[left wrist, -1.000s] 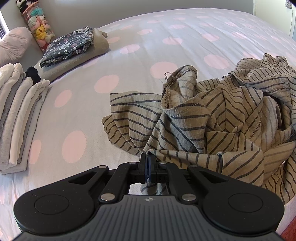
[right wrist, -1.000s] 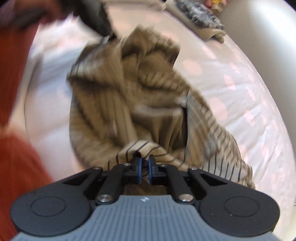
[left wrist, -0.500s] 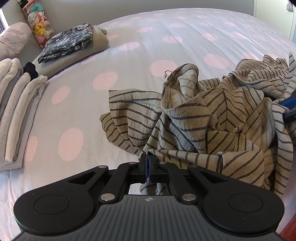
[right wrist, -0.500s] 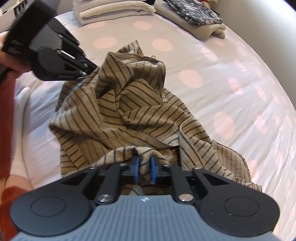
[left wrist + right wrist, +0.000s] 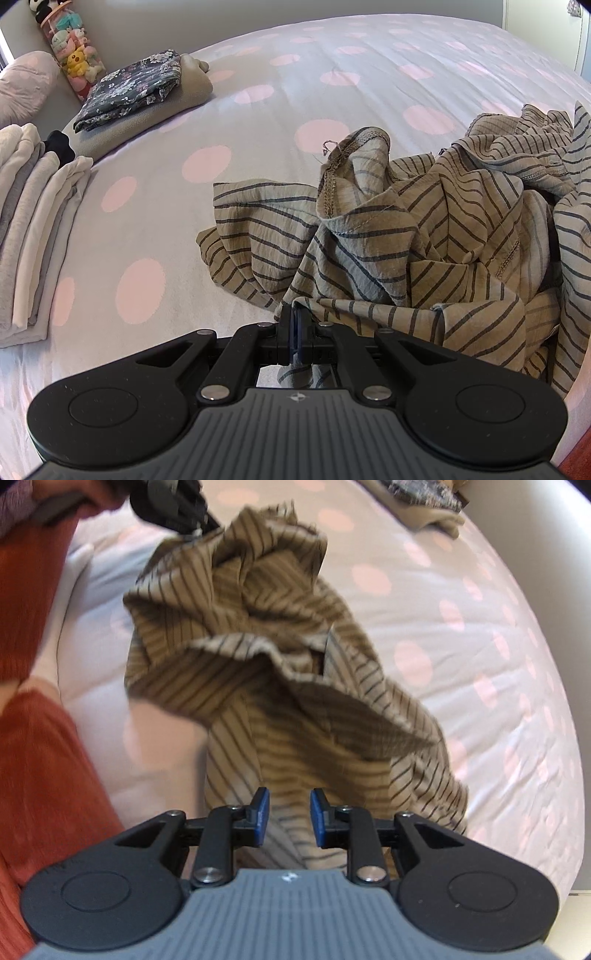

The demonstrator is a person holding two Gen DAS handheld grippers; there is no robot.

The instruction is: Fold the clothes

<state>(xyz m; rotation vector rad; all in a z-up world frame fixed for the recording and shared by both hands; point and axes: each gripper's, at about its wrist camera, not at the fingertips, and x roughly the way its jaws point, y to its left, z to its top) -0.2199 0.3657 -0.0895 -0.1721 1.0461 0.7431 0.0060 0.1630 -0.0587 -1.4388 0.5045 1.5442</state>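
While the left tongs [image 5: 295, 325] stay out of nothing, pinched tight on a hem of the striped garment [image 5: 424, 236], the right tongs [image 5: 289, 818] stand parted, their blue pads [image 5: 263, 816] spread to either side of a fold without gripping it. From the left wrist view, the tan cloth with dark stripes lies crumpled directly ahead and to the right of the clamped edge, heaped on the bed [image 5: 258, 122] with its pink-dotted cover. From the right wrist view, which is blurred, the same garment runs lengthwise away from the open pads toward the left tongs [image 5: 173, 502] at the far end, so its long axis lies roughly between the two tools. That line is what a coming move appears to turn on: the right side, touching nothing firmly, likely needs a fresh hold on the near end before the cloth can be drawn flat. Beyond the heap, a stack of folded pale clothes [image 5: 33, 229] and a folded floral piece [image 5: 129, 88] on a beige one sit well apart, near plush toys [image 5: 74, 55].
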